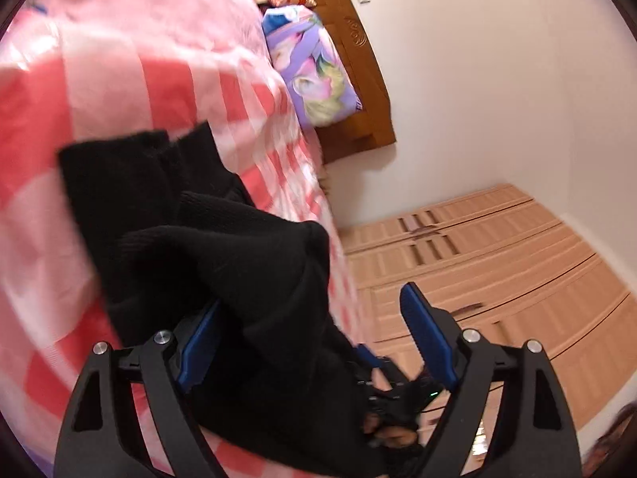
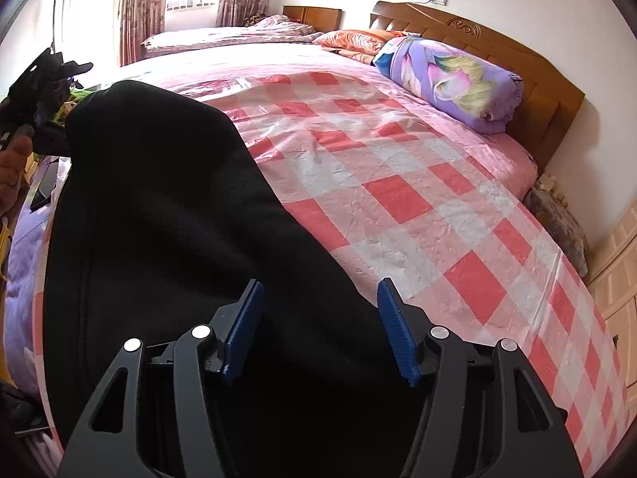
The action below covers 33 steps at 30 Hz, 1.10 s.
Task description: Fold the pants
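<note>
Black pants (image 2: pixel 167 207) lie in a long folded heap on the red-and-white checked bed cover (image 2: pixel 398 199), along its near left side. My right gripper (image 2: pixel 320 330) points down at the near end of the pants. Its blue pads stand apart, with black cloth under and between them but not pinched. In the tilted, blurred left wrist view the pants (image 1: pixel 207 247) bunch up in front of my left gripper (image 1: pixel 314 334). Its jaws are wide apart. Cloth drapes against the left pad (image 1: pixel 199 342), and the right pad (image 1: pixel 426 334) is clear.
A rolled purple floral quilt (image 2: pixel 458 79) lies by the wooden headboard (image 2: pixel 517 63). A light wooden wardrobe (image 1: pixel 497 259) stands past the bed's edge. A person's hand (image 2: pixel 14 167) shows at the left rim, beside a dark flat object (image 2: pixel 43 191). A second bed (image 2: pixel 223 36) lies by the curtained window.
</note>
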Each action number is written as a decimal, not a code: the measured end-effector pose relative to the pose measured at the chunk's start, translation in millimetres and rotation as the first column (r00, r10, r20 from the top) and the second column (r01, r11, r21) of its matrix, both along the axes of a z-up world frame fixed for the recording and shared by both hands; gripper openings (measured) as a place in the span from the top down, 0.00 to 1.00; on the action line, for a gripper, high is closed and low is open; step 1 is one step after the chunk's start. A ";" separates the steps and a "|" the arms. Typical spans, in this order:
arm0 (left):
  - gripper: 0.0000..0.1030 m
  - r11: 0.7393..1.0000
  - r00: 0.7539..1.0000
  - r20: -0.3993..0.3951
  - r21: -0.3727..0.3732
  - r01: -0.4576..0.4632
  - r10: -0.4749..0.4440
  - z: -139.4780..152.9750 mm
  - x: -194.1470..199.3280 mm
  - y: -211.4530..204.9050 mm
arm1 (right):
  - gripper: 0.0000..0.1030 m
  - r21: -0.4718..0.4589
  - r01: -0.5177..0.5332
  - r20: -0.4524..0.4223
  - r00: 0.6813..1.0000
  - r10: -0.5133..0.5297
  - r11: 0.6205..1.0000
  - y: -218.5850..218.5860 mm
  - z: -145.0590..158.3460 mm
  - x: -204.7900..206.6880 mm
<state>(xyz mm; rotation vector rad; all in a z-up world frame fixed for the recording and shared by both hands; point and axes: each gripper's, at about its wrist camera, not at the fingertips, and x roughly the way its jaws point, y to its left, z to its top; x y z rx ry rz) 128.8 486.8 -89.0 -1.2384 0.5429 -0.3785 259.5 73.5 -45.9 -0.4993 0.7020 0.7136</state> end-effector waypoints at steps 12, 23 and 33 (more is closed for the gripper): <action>0.79 0.641 0.964 0.258 0.731 -0.235 0.059 108.2 -18.6 -65.1 | 0.41 0.031 -0.002 0.002 1.000 0.002 1.000 -4.1 -1.9 -3.6; 0.50 0.848 0.978 -0.104 0.520 -0.104 0.183 10.0 7.1 5.7 | 0.34 -0.027 -0.004 0.002 1.000 0.004 1.000 0.1 3.1 -10.0; 0.13 0.595 0.944 0.068 0.761 -0.259 0.324 88.2 -69.0 -66.3 | 0.32 0.026 -0.087 0.013 0.996 0.087 0.996 -66.3 22.0 -127.9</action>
